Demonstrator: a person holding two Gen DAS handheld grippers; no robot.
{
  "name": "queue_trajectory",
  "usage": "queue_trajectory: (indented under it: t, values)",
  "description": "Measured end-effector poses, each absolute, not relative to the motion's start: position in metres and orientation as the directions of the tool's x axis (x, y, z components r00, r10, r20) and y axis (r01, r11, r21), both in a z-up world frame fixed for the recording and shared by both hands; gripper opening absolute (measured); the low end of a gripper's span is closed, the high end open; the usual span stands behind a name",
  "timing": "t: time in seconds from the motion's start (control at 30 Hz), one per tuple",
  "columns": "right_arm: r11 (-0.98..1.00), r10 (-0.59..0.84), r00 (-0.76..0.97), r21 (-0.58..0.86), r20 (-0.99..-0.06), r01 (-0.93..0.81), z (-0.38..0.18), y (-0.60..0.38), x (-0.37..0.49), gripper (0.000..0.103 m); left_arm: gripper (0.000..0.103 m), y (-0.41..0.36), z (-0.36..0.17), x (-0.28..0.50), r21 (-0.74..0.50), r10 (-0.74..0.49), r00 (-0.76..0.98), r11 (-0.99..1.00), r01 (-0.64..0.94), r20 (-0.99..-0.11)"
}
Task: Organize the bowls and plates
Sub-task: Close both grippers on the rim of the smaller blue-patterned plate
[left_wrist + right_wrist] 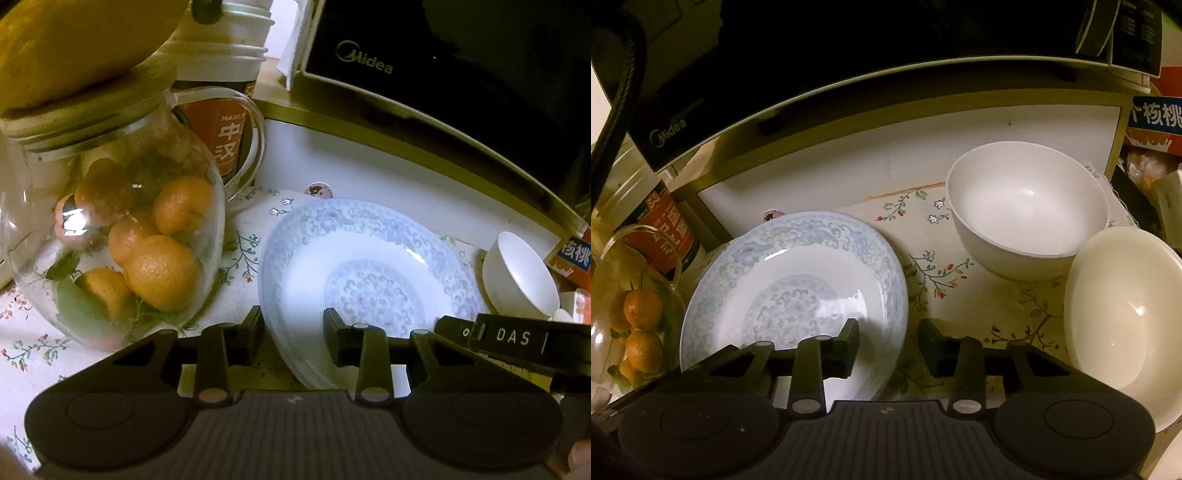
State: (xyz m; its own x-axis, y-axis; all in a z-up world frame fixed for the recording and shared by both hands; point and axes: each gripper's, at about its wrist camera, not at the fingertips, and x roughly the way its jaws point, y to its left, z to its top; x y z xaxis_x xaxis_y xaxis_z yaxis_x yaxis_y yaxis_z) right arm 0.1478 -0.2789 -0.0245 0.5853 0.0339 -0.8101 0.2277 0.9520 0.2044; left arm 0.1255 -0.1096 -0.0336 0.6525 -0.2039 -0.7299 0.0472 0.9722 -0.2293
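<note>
The blue-patterned plate (369,266) sits mid-frame, its near rim pinched from both sides by the left tool (293,332) and the right tool (888,343).

Left wrist view: sits just behind its own jaws, looks steeply down and forward across the desk (332,173) toward the back edge, where the microwave (424,66) stands. Very close range; the glass jar of oranges (122,236) fills the left half, the patterned plate (369,273) lies directly ahead, one white bowl (521,277) at the right margin.

Right wrist view: same mounting, same steep downward-forward aim toward the back edge, set further toward the desk's right end. Plate (798,288) now left of centre, white bowl (1027,206) ahead, second bowl (1123,314) close at right.

Shared: plate, jar (631,302), microwave (676,129), first bowl, floral cloth (938,266).
</note>
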Motion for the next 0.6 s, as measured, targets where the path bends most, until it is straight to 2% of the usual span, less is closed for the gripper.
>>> queue_trajectory:
  t: [0.13, 0.3, 0.6]
  values:
    - [0.948, 0.056, 0.590, 0.229, -0.805, 0.223, -0.024, -0.281, 0.147, 0.021, 0.024, -0.105, -0.033, 0.124, -0.241, -0.210, 0.655, 0.970, 0.044, -0.726]
    - [0.943, 0.058, 0.593, 0.239, -0.803, 0.232, -0.024, -0.282, 0.147, 0.019, 0.017, -0.098, -0.031, 0.125, -0.263, -0.218, 0.652, 0.964, 0.029, -0.727]
    - [0.931, 0.070, 0.603, 0.269, -0.794, 0.246, -0.026, -0.287, 0.145, 0.015, 0.013, -0.093, -0.030, 0.125, -0.286, -0.236, 0.649, 0.958, 0.030, -0.723]
